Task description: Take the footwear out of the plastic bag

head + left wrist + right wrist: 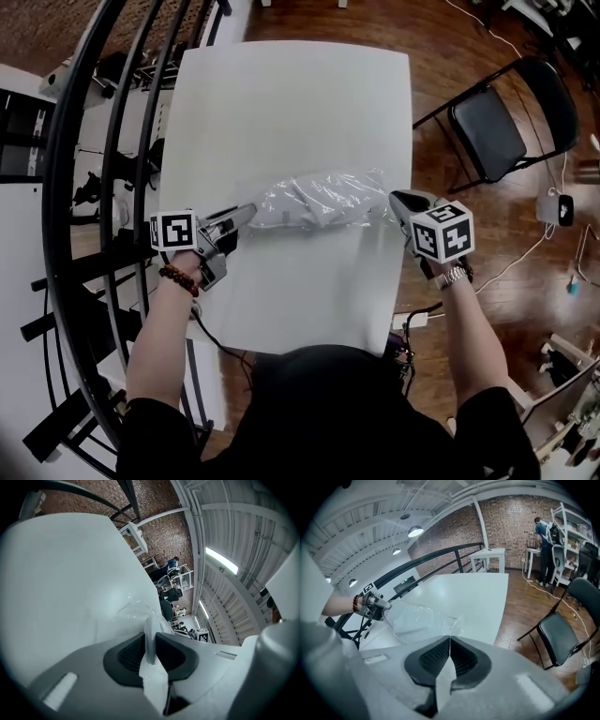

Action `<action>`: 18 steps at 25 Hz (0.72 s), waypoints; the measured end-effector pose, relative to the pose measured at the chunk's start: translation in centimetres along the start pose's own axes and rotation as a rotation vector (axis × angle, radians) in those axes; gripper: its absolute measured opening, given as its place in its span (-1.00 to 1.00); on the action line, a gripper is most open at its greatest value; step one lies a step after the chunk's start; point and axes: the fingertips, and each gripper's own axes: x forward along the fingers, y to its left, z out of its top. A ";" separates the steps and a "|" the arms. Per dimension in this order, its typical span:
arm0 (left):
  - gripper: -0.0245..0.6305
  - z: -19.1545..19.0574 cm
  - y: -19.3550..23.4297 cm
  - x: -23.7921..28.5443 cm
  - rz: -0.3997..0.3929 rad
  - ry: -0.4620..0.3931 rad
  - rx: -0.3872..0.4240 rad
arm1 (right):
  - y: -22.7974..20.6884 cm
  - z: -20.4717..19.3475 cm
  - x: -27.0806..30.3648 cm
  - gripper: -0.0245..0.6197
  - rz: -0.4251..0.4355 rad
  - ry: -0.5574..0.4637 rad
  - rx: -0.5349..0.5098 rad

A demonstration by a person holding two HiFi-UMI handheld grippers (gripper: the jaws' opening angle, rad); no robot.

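Observation:
A clear plastic bag [323, 199] lies across the middle of the white table [291, 103], with pale footwear [302, 204] showing through the film. My left gripper [249, 214] is at the bag's left end, its jaws shut on a white fold of the bag [151, 639]. At the right end, my right gripper [395, 199] is shut, and the thin film [417, 618] runs into its closed pads [440, 656]. The right gripper view also shows the left gripper [375, 605] holding the bag's far end. How the footwear lies inside is hard to make out.
A black folding chair [497, 122] stands on the wooden floor right of the table. Black curved railings [94, 187] run along the left side. Cables and a small device [558, 208] lie on the floor at the right. A person [543, 531] stands at far shelves.

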 end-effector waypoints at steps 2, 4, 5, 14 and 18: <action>-0.67 0.3 -0.1 -0.3 -0.001 -0.015 -0.003 | -0.4 0.2 0.0 -0.94 -0.019 -0.001 0.005; -0.67 0.4 0.0 -0.8 -0.004 -0.033 -0.006 | -0.5 0.2 -0.1 -0.94 -0.036 -0.002 0.010; -0.67 0.4 0.0 -1.1 -0.005 -0.044 -0.008 | -0.6 0.1 -0.1 -0.94 -0.044 -0.001 0.010; -0.68 1.4 -1.0 -4.1 -0.104 -0.189 -0.097 | -1.4 -0.4 -0.3 -0.94 -0.119 0.007 0.017; -0.68 1.9 -0.6 -5.6 -0.118 -0.236 -0.105 | -2.0 -0.4 -0.6 -0.94 -0.150 0.004 0.029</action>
